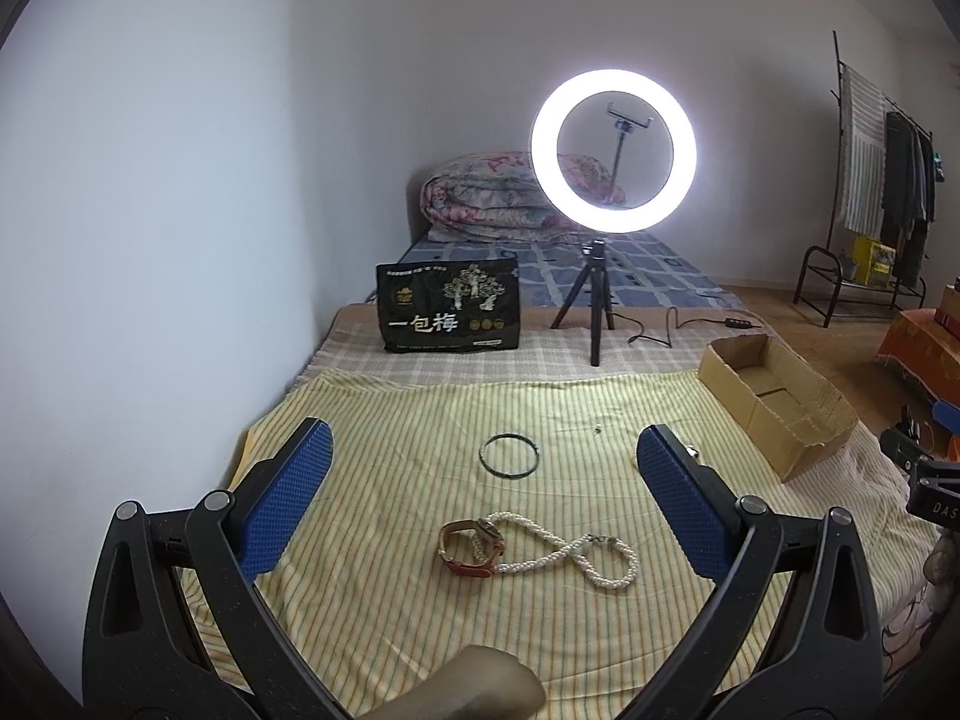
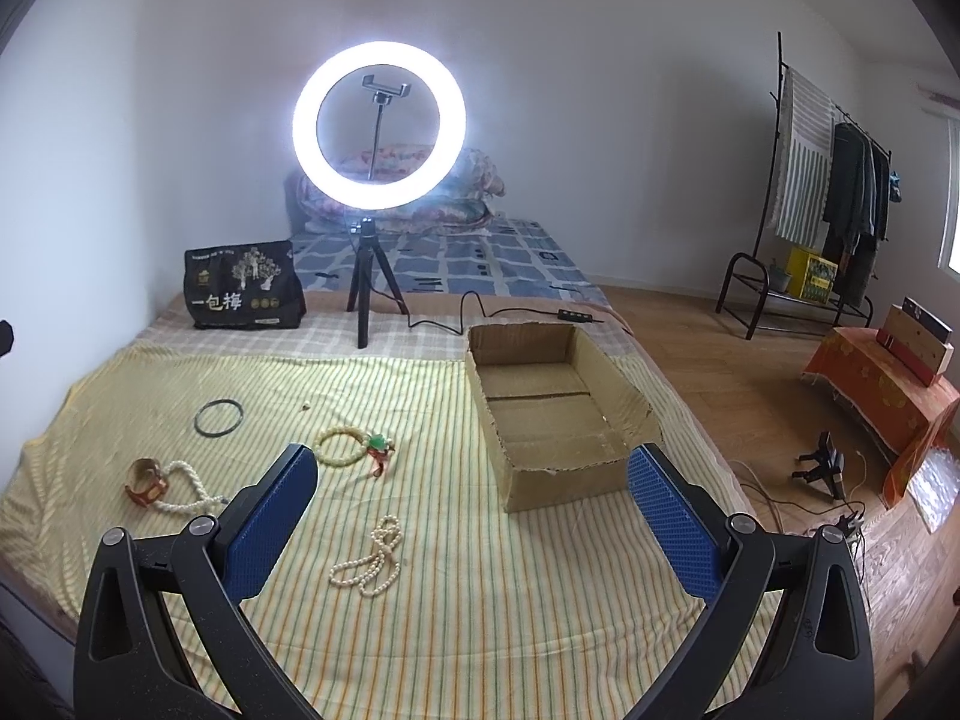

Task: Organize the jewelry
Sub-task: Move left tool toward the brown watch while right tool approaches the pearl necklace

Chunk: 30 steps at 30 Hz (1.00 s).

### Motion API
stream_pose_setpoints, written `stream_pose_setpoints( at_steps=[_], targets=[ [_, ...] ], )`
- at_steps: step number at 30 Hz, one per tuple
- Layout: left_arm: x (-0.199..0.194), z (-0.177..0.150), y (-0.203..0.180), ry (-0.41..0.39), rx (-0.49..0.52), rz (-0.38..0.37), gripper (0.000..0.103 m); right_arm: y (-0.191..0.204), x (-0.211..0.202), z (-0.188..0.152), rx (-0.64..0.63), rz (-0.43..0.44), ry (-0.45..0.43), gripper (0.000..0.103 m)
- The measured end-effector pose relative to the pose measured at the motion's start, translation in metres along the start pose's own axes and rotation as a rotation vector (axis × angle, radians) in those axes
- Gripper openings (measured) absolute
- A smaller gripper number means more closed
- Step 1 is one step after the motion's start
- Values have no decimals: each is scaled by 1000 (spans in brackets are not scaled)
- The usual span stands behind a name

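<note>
Jewelry: pearl necklace (image 2: 366, 564) lower centre, black bag (image 2: 243, 287) reading "一包梅" upper left, left gripper (image 1: 483, 474) and right gripper (image 2: 471, 489) both spread wide, empty.

White walls (image 2: 600, 60), wood floor (image 2: 708, 360). Lit ring light (image 2: 379, 127) on tripod at bed's far end, w/ folded floral quilt (image 1: 480, 198) behind. Clothes rack (image 2: 840, 192) by right wall; window edge (image 2: 953, 192) far right. Orange-draped low table (image 2: 882, 396).

Left gripper (image 1: 483, 483) held low and level, blue-padded fingers (image 1: 287, 498) spread wide apart, nothing between them, right gripper (image 2: 474, 501) likewise wide open and empty, pointing forward, tilted slightly downward
</note>
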<state>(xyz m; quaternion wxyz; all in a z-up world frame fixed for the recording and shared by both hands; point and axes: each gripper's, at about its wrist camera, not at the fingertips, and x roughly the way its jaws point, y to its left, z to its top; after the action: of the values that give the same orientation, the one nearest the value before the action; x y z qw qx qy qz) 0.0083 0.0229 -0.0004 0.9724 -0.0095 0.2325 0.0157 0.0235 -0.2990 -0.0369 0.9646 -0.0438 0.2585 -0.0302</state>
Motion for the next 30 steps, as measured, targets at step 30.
stream_pose_setpoints(
  at_steps=[30],
  targets=[
    [111,-51,60,344,-66,-35,75,76,72,-24,-187,247,182,102]
  ],
)
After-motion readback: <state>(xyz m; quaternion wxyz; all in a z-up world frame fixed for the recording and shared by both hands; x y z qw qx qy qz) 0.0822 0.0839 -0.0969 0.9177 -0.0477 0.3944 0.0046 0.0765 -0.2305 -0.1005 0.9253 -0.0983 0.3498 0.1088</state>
